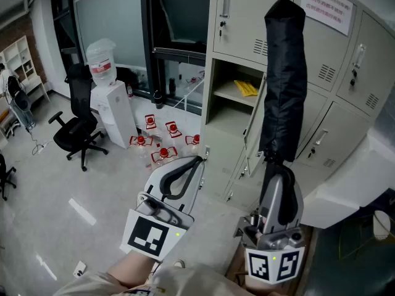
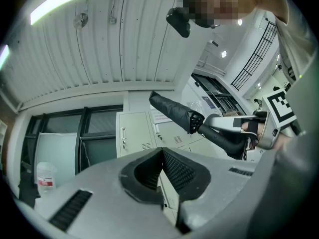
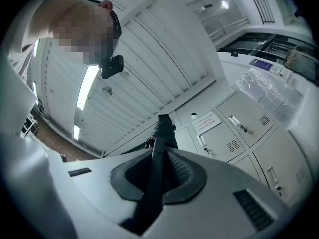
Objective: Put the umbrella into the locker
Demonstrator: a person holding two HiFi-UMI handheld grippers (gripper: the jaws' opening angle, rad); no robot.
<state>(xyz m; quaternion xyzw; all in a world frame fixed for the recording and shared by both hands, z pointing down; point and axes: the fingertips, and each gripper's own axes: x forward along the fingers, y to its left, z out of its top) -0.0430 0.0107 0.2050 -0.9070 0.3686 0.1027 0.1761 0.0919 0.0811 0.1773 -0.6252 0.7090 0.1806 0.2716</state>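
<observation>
Umbrella [image 1: 284,79] stands upright outside the open locker [image 1: 225,119], with the right gripper [image 1: 277,166] clamped on its handle. Left gripper [image 1: 196,161] is closed and empty. I'd tilt it and feed it in tip-first, clear of the door [image 1: 254,125].

Folded black fabric umbrella [image 1: 284,79]: lower end hidden inside right gripper [image 1: 276,168]. White paper notice [image 1: 327,6] on locker door: print too small to read. Flat yellow item [image 1: 246,89] on shelf: kind indiscernible. Black office chair [image 1: 6,172]: cut by left edge.

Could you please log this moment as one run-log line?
right tool: shut on umbrella | left tool: shut, empty | locker: open, umbrella outside
</observation>
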